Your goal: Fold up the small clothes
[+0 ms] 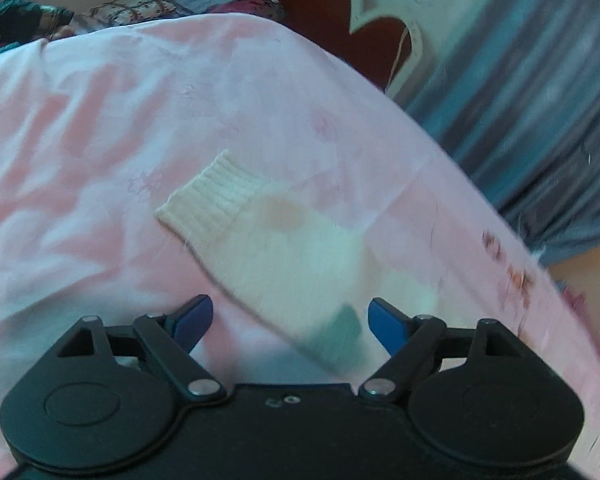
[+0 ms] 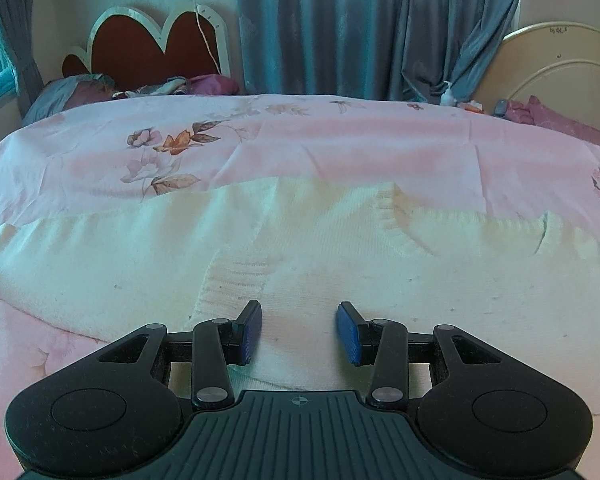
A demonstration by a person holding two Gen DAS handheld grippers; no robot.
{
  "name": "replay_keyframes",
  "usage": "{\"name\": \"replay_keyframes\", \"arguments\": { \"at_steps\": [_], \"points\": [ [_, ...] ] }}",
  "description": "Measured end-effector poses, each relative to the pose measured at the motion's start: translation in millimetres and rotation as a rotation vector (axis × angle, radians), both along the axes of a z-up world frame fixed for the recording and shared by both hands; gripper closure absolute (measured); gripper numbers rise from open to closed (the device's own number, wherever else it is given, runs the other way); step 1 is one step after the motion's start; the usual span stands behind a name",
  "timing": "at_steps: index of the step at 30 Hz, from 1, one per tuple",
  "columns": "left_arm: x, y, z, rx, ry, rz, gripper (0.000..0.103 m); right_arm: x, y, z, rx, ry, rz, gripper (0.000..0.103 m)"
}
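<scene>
Now the left gripper (image 1: 290, 322), fingers spread and empty, is hovering just short of the sweater (image 2: 300, 248) sleeve (image 1: 260, 232), which is running away leftward; the right gripper (image 2: 299, 334) is gaping too.

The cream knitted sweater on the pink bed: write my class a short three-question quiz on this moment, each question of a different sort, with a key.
1. True or false: the right gripper has its jaws shut on the sweater.
2. Multiple choice: in the left wrist view, the ribbed cuff of the sleeve lies on (A) a wooden floor, (B) the pink floral bedspread, (C) a pillow.
3. Fill in: the left gripper has its jaws ____, with the sleeve between the fingers but not pinched.

Key: 1 false, the jaws stand apart above the knit; 2 B; 3 open.
</scene>
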State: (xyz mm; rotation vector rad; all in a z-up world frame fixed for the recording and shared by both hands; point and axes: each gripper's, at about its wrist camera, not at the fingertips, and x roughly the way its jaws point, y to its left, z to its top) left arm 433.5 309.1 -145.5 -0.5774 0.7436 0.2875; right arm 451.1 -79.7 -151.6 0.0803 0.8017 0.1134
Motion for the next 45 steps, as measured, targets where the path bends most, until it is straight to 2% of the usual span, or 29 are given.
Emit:
{"name": "replay_keyframes", "arguments": {
  "at_steps": [2, 4, 7, 10, 12, 15, 17, 21, 26, 30, 33, 36, 38, 40, 42, 43, 44, 45],
  "points": [
    [5, 4, -2, -0.009, -0.028, 0.031, 0.039, 0, 3, -2, -0.017, -0.003, 0.006, 0.061],
    [6, 8, -5, -0.007, -0.043, 0.067, 0.073, -1, 6, -3, -0.040, -0.009, 0.015, 0.061],
    [6, 11, -7, -0.001, -0.053, 0.100, 0.088, -4, 2, 1, 0.004, -0.025, 0.001, 0.061],
    [5, 5, -1, 0.032, -0.076, 0.080, 0.095, -2, 8, -7, -0.050, -0.019, 0.024, 0.061],
    [3, -1, 9, 0.053, -0.108, 0.067, 0.096, -1, 9, -5, -0.066, -0.017, 0.036, 0.061],
    [-1, -22, 34, 0.107, -0.186, -0.002, 0.096, -3, -5, 3, 0.035, -0.030, 0.006, 0.061],
    [-1, -41, 51, 0.121, -0.235, -0.070, 0.096, -8, -11, 7, 0.044, -0.047, -0.012, 0.061],
    [5, -97, 79, 0.120, -0.314, -0.242, 0.096, -16, -29, 14, 0.067, -0.054, -0.041, 0.061],
    [17, -191, 89, 0.083, -0.351, -0.476, 0.096, -34, -65, 23, 0.085, -0.071, -0.098, 0.061],
    [21, -270, 80, 0.072, -0.343, -0.653, 0.096, -52, -101, 28, 0.083, -0.083, -0.153, 0.061],
    [20, -323, 60, 0.074, -0.305, -0.774, 0.096, -65, -131, 28, 0.086, -0.074, -0.197, 0.061],
    [19, -365, 35, 0.128, -0.235, -0.871, 0.095, -77, -156, 26, 0.096, -0.059, -0.224, 0.061],
    [18, -381, 19, 0.171, -0.182, -0.908, 0.091, -83, -169, 26, 0.116, -0.054, -0.235, 0.061],
    [16, -388, 9, 0.205, -0.136, -0.931, 0.076, -86, -178, 26, 0.145, -0.052, -0.237, 0.061],
    [0, -386, 6, 0.218, -0.125, -0.931, 0.069, -88, -182, 27, 0.175, -0.053, -0.234, 0.061],
    [-3, -382, 6, 0.227, -0.129, -0.921, 0.061, -87, -183, 28, 0.190, -0.054, -0.231, 0.052],
    [-4, -380, 7, 0.236, -0.129, -0.910, 0.055, -88, -184, 29, 0.208, -0.058, -0.226, 0.027],
    [-6, -374, 7, 0.242, -0.132, -0.891, 0.046, -88, -183, 30, 0.223, -0.070, -0.217, 0.018]
  ]
}}
